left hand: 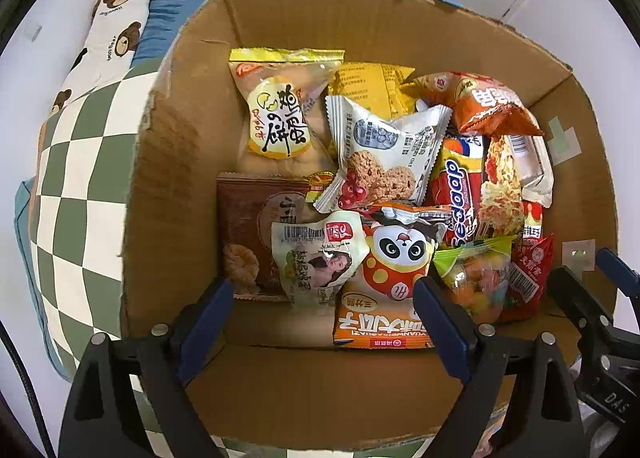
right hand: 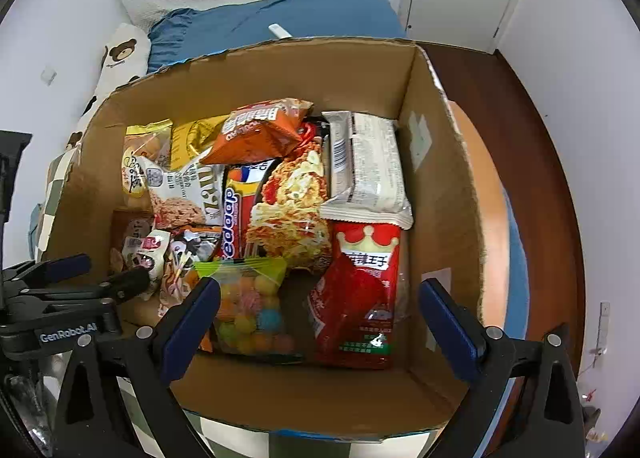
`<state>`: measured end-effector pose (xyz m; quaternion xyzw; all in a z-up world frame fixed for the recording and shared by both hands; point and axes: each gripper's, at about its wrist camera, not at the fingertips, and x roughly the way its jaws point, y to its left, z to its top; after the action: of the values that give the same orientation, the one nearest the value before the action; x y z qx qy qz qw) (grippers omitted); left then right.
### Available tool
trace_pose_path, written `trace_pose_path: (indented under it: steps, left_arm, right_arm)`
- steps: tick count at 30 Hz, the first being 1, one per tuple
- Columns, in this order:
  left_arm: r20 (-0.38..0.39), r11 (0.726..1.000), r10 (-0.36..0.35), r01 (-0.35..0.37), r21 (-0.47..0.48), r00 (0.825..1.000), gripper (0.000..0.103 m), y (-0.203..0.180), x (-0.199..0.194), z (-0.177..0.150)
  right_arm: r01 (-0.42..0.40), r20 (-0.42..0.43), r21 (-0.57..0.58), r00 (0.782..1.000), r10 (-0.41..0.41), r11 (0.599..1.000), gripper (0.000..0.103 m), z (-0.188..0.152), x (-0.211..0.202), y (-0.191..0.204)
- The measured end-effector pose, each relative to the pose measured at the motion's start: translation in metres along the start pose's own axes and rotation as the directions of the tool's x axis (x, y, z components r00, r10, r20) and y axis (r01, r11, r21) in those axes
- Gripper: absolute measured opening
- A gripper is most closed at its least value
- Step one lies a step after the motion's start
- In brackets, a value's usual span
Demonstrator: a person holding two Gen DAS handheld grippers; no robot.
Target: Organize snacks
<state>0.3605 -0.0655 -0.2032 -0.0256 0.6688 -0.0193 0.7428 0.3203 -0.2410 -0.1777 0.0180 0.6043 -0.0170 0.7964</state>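
Note:
An open cardboard box (left hand: 180, 218) on a bed holds several snack packs. My left gripper (left hand: 320, 306) hangs open over the box's near left part, above a white pack with a woman's picture (left hand: 316, 262), a panda pack (left hand: 396, 254) and an orange pack (left hand: 376, 326). Nothing is between its pads. My right gripper (right hand: 320, 298) stands open over the near right part of the box (right hand: 440, 198), above a clear bag of coloured candy balls (right hand: 248, 306) and a red crown pack (right hand: 360, 290). It touches neither.
Further back lie a noodle pack (right hand: 288, 210), a long white pack (right hand: 372, 166), a cookie pack (left hand: 384, 154) and a yellow cake pack (left hand: 280, 114). A checkered blanket (left hand: 80, 198), a bear-print pillow (left hand: 116, 18) and a blue pillow (right hand: 280, 14) surround the box. Brown wooden floor (right hand: 520, 118) lies right.

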Motion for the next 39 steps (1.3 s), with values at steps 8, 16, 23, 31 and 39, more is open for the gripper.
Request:
trace_pose_path:
  steps: [8, 16, 23, 31, 39]
  left_arm:
    - [0.104, 1.0, 0.008, -0.007, -0.009, 0.995, 0.092, 0.002, -0.042, -0.016]
    - [0.284, 0.999, 0.045, -0.042, -0.015, 0.958, 0.092, 0.005, -0.108, -0.052]
    - [0.436, 0.999, 0.04, -0.036, -0.018, 0.899, 0.092, 0.007, -0.167, -0.106]
    - [0.526, 0.999, 0.035, -0.038, -0.004, 0.85, 0.092, 0.007, -0.212, -0.162]
    - [0.597, 0.998, 0.048, -0.057, -0.003, 0.801, 0.092, 0.007, -0.246, -0.202]
  right_arm:
    - [0.01, 0.063, -0.006, 0.998, -0.009, 1.0, 0.101, -0.004, -0.025, 0.003]
    - [0.023, 0.191, -0.036, 0.981, -0.016, 0.999, 0.102, -0.028, -0.085, 0.009]
    - [0.021, 0.303, -0.044, 0.953, -0.007, 0.999, 0.102, -0.069, -0.153, 0.007]
    - [0.019, 0.418, -0.049, 0.909, 0.004, 0.999, 0.103, -0.125, -0.231, 0.009]
    - [0.024, 0.494, -0.041, 0.869, 0.0, 0.999, 0.103, -0.163, -0.283, 0.012]
